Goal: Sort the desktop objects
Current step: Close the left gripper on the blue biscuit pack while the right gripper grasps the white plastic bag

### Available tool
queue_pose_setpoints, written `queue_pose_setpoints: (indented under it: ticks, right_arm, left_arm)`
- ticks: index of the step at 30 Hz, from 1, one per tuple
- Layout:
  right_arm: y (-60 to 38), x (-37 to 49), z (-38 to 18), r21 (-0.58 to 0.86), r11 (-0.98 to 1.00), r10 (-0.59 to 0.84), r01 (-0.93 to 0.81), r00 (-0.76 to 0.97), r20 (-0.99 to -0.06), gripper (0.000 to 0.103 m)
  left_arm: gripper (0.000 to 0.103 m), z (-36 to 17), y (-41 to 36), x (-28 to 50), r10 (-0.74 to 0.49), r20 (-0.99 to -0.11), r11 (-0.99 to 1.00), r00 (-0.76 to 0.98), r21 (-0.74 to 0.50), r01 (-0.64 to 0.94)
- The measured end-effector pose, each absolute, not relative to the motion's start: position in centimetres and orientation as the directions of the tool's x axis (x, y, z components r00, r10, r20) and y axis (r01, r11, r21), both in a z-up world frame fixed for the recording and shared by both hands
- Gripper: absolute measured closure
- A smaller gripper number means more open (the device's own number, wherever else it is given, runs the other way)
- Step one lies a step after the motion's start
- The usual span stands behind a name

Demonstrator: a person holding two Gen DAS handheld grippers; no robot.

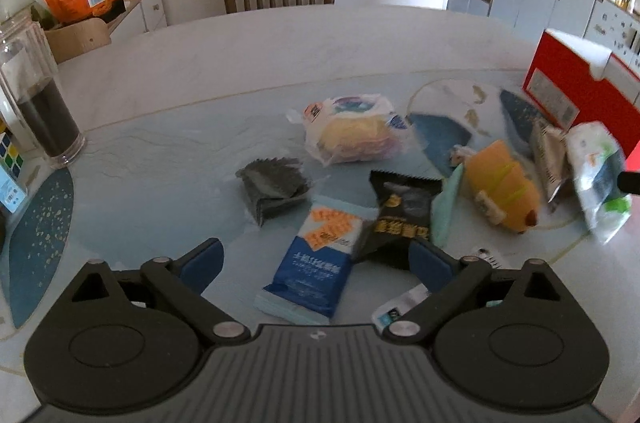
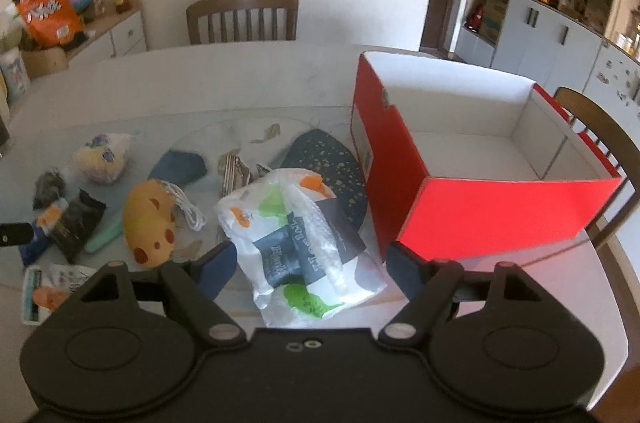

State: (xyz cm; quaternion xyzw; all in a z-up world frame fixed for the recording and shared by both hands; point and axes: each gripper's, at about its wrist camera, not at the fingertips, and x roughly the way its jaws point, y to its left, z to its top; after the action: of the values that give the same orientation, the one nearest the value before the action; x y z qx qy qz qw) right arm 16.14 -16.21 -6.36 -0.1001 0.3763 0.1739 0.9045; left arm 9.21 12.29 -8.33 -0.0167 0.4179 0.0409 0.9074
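Both of your tongs are spread wide and pinch nothing, each poised over its own packet on the counter (image 1: 280,63). Between the blue pads of the left tongs (image 1: 316,261) lies the blue-and-orange packet (image 1: 316,259), flat and pointing away from you, with the black snack packet (image 1: 400,215) touching its right edge and running under the right pad. Shift those tongs a little toward the left before you close, so the right pad lands on the blue packet's edge and not on the black one; otherwise I judge you will drag both. The crumpled grey wrapper (image 1: 274,189) sits just ahead and left, clear of the grasp. Between the pads of the right tongs (image 2: 310,265) lies the white printed bag (image 2: 304,247), soft and puffed, its near end reaching back under the tongs. Come down over its middle and pinch the bulk, not a loose corner, since thin plastic will likely slip. The red box (image 2: 480,215) stands open-topped just right of the right pad, close beside the bag, so keep that pad off its wall as you descend. Left of the tongs the yellow plush toy (image 2: 150,223) lies near but apart; leave it be for now.
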Motion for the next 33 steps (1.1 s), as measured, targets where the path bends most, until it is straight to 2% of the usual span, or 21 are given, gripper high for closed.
queue_pose_setpoints:
  ticks: [4,8,15,17,23,31,33]
  right_arm:
    - [-15.8,16.9,-7.3,-0.067,0.908,0.237,-0.413,0.64,-0.731,0.023]
    - [-15.4,17.3,-8.0,-0.08,0.898,0.236,-0.433,0.627,-0.743,0.023]
    - [-14.7,18.0,-8.8,-0.105,0.881,0.232,-0.462,0.613,-0.755,0.024]
    - [-14.6,18.3,-9.1,-0.115,0.877,0.228,-0.466,0.614,-0.755,0.024]
    - [-14.2,18.7,-9.5,-0.127,0.869,0.224,-0.478,0.609,-0.761,0.03]
    - [-14.1,18.7,-9.3,-0.129,0.862,0.235,-0.491,0.611,-0.756,0.061]
    - [-14.1,18.6,-9.1,-0.133,0.862,0.234,-0.489,0.618,-0.75,0.068]
  left_arm:
    - [0.009,-9.3,12.6,9.6,0.053,-0.774,0.997,0.631,0.007,-0.075]
    - [0.01,-9.9,12.9,9.8,0.038,-0.778,0.999,0.627,0.005,-0.054]
    - [0.024,-11.1,13.1,10.4,0.023,-0.797,1.0,0.604,0.014,-0.02]
    - [0.025,-11.2,13.1,10.6,0.018,-0.799,1.0,0.6,0.011,-0.016]
    - [0.029,-11.3,13.1,10.8,0.013,-0.795,1.0,0.606,0.012,-0.006]
    - [0.055,-11.1,13.1,10.8,0.023,-0.788,1.0,0.615,0.017,-0.016]
    - [0.058,-11.0,13.0,10.8,0.026,-0.787,1.0,0.617,0.019,-0.018]
